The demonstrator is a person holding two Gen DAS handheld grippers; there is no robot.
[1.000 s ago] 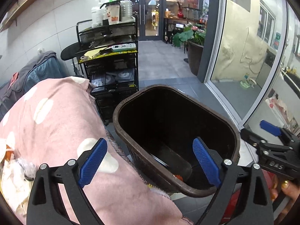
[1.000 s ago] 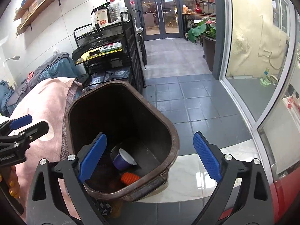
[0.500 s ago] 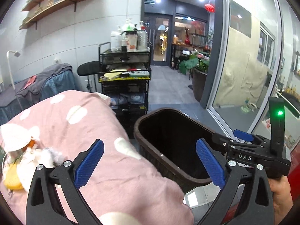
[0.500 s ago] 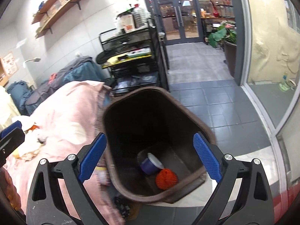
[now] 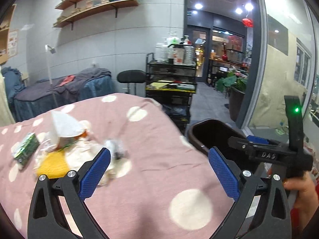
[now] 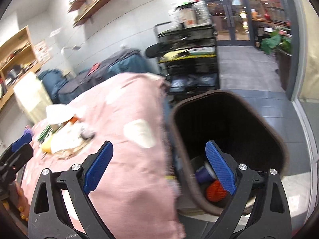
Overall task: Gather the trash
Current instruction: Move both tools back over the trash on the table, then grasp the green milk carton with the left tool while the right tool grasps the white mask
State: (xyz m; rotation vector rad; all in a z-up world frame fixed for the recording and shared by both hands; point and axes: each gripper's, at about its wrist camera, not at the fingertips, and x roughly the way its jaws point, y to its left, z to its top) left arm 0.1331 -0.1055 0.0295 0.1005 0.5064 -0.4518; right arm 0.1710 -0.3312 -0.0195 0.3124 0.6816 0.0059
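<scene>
Brown bin (image 6: 229,119) on floor just beside pink spotted blanket (image 5: 151,143); inside: purple cup (image 6: 203,174), orange ridged item (image 6: 216,192). Trash pile (image 5: 65,149) (white paper, yellow piece, green packet) on the blanket, well back from that edge. Left gripper (image 5: 159,174) and right gripper (image 6: 159,168): fingers wide, holding nothing.

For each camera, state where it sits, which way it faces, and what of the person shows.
Left wrist: on the left gripper, jaws open and empty, looking down over the pink spotted blanket at the trash pile; the right gripper and its hand show at right.
Right wrist: on the right gripper, open and empty, facing the blanket edge and the brown bin; the left gripper shows at left.
Shared: blanket, trash pile, bin, black cart, wall shelves.
</scene>
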